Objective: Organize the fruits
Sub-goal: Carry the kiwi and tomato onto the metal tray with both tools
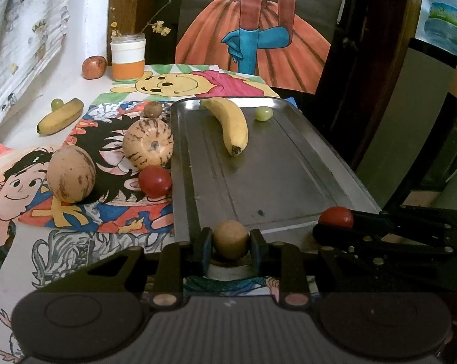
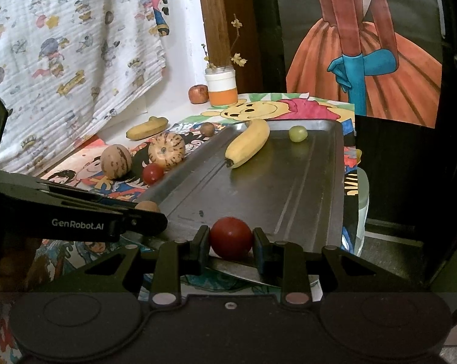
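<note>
Black fingers (image 2: 260,250), pale rivets, white "GenRobot.AI" lettering.

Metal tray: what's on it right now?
On the metal tray lie a banana and a green grape. Its near edge is hidden behind both grippers and their fruit.

Left tongs (image 1: 231,241) clamped; right tongs (image 2: 231,238) clamped, both angled down.

A rectangular metal tray (image 1: 289,182) lies right of two round striped tan melons (image 1: 148,143) and a small red tomato (image 1: 154,181). On its far end rest a yellow banana (image 1: 231,124) and, to the right, a green grape (image 1: 264,113). Far left lies a second yellow banana (image 1: 60,116).
</note>
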Available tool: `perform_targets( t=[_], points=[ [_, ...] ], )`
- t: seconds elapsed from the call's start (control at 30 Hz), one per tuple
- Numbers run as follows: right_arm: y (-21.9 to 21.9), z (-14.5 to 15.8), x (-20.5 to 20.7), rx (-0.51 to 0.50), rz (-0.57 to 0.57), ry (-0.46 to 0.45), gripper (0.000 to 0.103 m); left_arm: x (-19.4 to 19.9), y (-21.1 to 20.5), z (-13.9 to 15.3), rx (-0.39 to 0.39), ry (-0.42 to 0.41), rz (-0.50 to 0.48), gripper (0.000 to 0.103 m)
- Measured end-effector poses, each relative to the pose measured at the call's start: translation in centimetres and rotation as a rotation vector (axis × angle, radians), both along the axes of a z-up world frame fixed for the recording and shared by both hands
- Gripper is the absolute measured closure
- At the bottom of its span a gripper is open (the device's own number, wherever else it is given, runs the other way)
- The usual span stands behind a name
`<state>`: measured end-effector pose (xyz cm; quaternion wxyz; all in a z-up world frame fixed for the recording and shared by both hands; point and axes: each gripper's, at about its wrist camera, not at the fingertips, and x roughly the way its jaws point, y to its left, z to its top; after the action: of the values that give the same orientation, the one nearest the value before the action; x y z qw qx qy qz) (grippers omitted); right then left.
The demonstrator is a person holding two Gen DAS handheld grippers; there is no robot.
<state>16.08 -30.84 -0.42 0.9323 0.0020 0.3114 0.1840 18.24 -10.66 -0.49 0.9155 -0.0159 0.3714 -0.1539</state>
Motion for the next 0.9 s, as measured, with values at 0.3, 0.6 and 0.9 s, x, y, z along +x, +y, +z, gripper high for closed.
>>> perform_targets(
  t=[0.3, 0.6, 0.9],
  points=[
    [-0.3, 0.0, 0.0, 0.009, -0.01, 0.005, 0.07, 0.0, 0.1, 0.1, -0.01, 0.004, 0.003, 0.067],
    [-0.8, 0.9, -0.9, 0.008, -0.032, -0.009, 0.063, -0.8, 0.9, 1.3, -0.029, -0.02, 0.035, 0.05],
    [-1.1, 2.2, -2.4, 0.01, -0.072, -0.038, 0.042, -2.5, 3.0, 2.4, -0.077, -0.044, 0.114, 0.022]
  ],
)
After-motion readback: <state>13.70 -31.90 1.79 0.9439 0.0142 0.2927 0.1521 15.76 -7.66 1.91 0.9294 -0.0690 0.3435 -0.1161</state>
